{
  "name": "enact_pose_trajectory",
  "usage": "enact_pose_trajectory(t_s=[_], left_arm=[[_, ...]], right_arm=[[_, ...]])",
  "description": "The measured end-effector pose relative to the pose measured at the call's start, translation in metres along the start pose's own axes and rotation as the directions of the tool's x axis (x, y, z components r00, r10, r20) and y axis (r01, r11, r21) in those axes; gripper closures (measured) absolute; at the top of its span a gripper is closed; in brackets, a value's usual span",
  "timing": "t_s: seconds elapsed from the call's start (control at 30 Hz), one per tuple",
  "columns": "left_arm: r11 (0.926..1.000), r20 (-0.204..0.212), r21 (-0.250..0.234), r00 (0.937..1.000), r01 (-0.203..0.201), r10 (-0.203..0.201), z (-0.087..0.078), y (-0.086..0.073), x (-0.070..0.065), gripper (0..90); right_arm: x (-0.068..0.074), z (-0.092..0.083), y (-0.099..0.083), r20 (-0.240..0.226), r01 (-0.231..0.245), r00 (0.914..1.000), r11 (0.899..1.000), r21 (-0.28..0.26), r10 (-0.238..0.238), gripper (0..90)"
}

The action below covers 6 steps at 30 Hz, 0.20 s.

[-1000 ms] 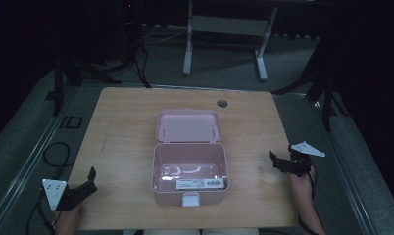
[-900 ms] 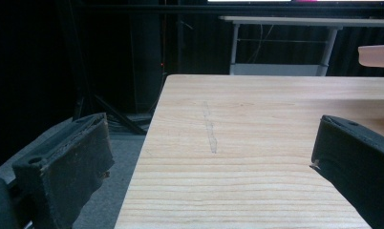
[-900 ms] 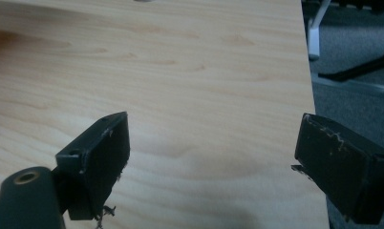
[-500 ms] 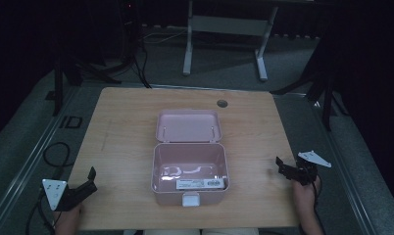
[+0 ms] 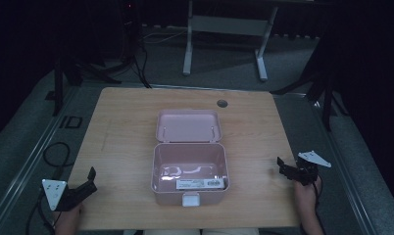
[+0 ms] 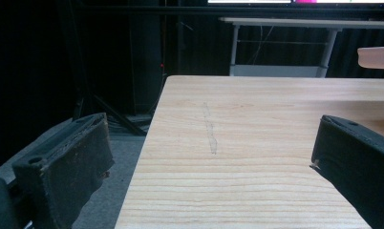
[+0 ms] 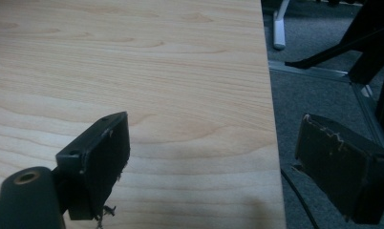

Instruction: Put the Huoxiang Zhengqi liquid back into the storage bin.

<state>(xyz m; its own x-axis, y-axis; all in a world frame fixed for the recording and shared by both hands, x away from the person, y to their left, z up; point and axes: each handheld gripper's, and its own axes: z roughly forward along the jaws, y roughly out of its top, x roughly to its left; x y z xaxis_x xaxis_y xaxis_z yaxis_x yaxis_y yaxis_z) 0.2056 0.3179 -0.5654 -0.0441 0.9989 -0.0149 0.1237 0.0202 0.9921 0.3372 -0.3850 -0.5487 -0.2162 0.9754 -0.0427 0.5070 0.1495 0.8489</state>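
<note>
An open pink box (image 5: pixel 190 169) sits at the middle of the wooden table (image 5: pixel 121 122), its lid (image 5: pixel 187 126) folded back and lying flat behind it. A white label (image 5: pixel 200 183) lies inside against the near wall, and a white latch (image 5: pixel 190 199) shows on the front. My left gripper (image 5: pixel 90 181) rests at the near left corner, open and empty, its jaws wide apart over bare wood (image 6: pixel 211 157). At the table's right edge, my right gripper (image 5: pixel 282 167) is open and empty, straddling that edge (image 7: pixel 218 157). A pink edge of the box (image 6: pixel 378 56) shows in the left gripper view.
A round cable hole (image 5: pixel 222 103) sits near the table's far edge. Behind the table stands a grey desk frame (image 5: pixel 224 24). Black stand legs (image 5: pixel 327 93) and cables (image 5: pixel 53 152) lie on the grey floor at both sides.
My right gripper has drifted slightly right and toward the near edge of the table. The left gripper and the box have not moved.
</note>
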Motion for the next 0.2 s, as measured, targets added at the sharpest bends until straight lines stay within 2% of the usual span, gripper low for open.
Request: enact_pose_trajectory(t_s=[0.2], left_arm=[[1.0000,0.001,0.001,1.0000,0.002,-0.002,0.0002,0.0001,0.0002,0.4]], right_arm=[[-0.0005,0.0005,0.0003,-0.006,-0.003,1.0000,1.000,0.007,0.003,11.4]])
